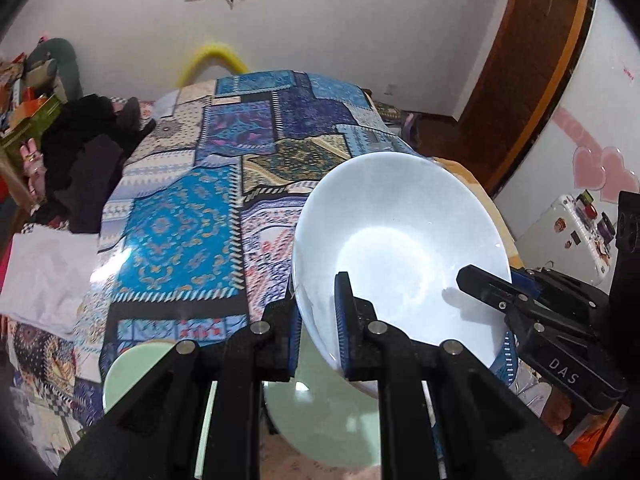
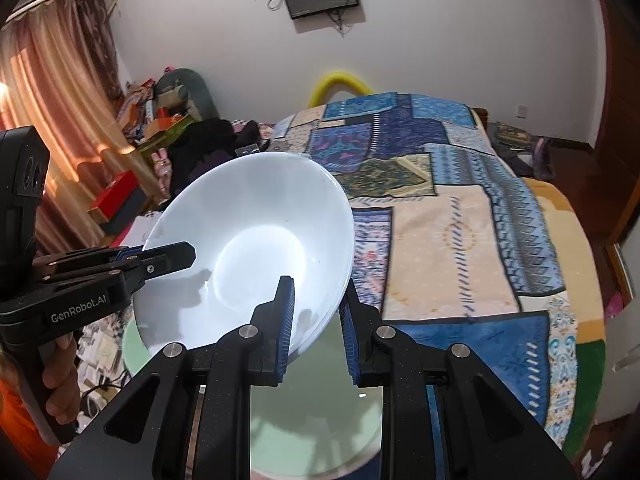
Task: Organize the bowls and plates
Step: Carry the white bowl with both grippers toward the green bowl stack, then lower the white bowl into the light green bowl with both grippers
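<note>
Both grippers are on one white glazed bowl (image 1: 400, 248), held tilted in the air: the left gripper (image 1: 318, 328) has its fingers (image 1: 344, 320) clamped on the near rim, one inside the bowl and one outside, and the right gripper (image 2: 316, 328) has its own fingers (image 2: 286, 320) pinched on the rim at the opposite side. Under the fingers of both sits a pale green round plate (image 2: 312, 432), lying flat, with the bowl hanging just above it and apart from it. My read: the organizing is mid-stream, one bowl in transit and not yet set down. Where it is headed I cannot tell. Beyond the fingers the patchwork blue bedspread (image 1: 192, 224) shows no other dishes. The plate's near edge is cut off by the black gripper frames, so what carries it stays hidden.
</note>
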`<state>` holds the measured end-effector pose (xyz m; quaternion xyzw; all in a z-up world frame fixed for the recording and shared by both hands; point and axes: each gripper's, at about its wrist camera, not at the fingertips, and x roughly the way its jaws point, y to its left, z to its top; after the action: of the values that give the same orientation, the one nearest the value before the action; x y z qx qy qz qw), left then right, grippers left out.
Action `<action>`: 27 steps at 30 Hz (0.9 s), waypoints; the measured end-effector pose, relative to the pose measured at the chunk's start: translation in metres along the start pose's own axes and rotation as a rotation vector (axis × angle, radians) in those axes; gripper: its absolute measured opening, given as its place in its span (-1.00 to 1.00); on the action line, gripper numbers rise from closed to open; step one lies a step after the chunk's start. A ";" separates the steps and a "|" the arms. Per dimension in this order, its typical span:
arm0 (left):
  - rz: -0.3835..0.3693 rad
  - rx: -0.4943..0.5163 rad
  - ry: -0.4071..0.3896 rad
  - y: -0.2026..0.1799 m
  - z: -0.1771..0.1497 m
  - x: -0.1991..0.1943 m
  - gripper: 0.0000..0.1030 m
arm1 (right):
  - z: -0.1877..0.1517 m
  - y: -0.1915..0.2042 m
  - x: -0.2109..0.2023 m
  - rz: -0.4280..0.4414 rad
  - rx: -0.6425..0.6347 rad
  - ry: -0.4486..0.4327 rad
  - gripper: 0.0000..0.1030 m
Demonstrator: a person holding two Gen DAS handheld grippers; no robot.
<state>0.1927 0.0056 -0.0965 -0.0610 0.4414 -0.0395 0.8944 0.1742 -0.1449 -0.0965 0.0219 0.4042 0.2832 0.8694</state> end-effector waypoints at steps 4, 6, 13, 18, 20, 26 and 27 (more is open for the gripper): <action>0.017 -0.027 -0.017 0.020 -0.012 -0.016 -0.71 | -0.004 0.020 0.006 0.027 -0.019 0.010 -0.61; 0.029 -0.037 -0.023 0.029 -0.018 -0.023 -0.71 | -0.006 0.030 0.011 0.044 -0.028 0.017 -0.61; 0.066 -0.091 -0.033 0.066 -0.040 -0.041 -0.71 | -0.012 0.064 0.027 0.088 -0.067 0.050 -0.60; 0.085 -0.132 -0.036 0.091 -0.055 -0.049 -0.71 | -0.019 0.082 0.039 0.111 -0.085 0.078 -0.60; 0.095 -0.146 -0.031 0.101 -0.062 -0.050 -0.71 | -0.022 0.089 0.046 0.124 -0.089 0.095 -0.60; 0.123 -0.175 -0.008 0.127 -0.080 -0.049 -0.71 | -0.032 0.109 0.064 0.150 -0.099 0.142 -0.61; 0.127 -0.180 -0.004 0.130 -0.082 -0.048 -0.71 | -0.034 0.111 0.067 0.154 -0.100 0.151 -0.61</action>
<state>0.1004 0.1338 -0.1269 -0.1130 0.4444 0.0571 0.8868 0.1313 -0.0241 -0.1361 -0.0118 0.4511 0.3700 0.8121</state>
